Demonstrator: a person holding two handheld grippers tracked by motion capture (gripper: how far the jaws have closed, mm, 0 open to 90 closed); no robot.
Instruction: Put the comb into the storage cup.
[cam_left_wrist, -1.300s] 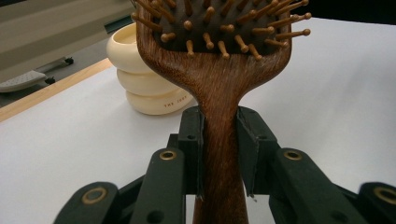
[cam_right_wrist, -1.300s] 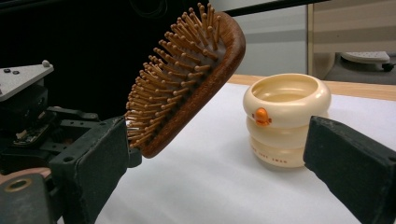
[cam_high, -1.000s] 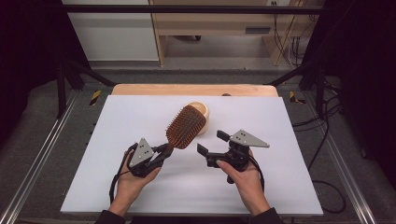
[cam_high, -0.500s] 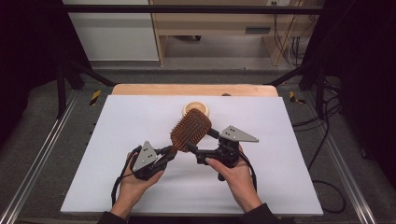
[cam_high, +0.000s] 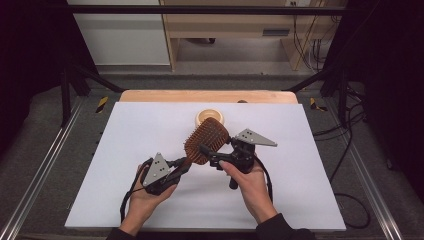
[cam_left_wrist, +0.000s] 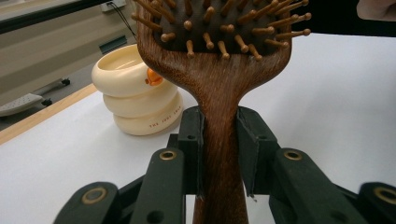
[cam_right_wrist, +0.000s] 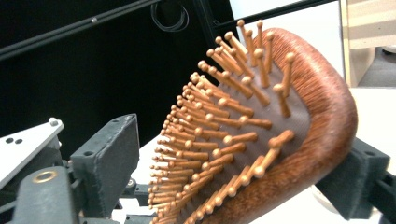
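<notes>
On the white table (cam_high: 125, 150), the left gripper (cam_high: 182, 166) clamps the hairbrush (cam_high: 206, 140) handle; the right gripper (cam_high: 207, 152) straddles its head, jaws apart, handover apparently unfinished.

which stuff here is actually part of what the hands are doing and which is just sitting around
In use:
- wooden hairbrush, held up off the table
- left claw, shut on the brush handle
- right claw, open, its jaws either side of the brush head

Lying about:
- cream ringed pot, behind the brush
- white table sheet
</notes>
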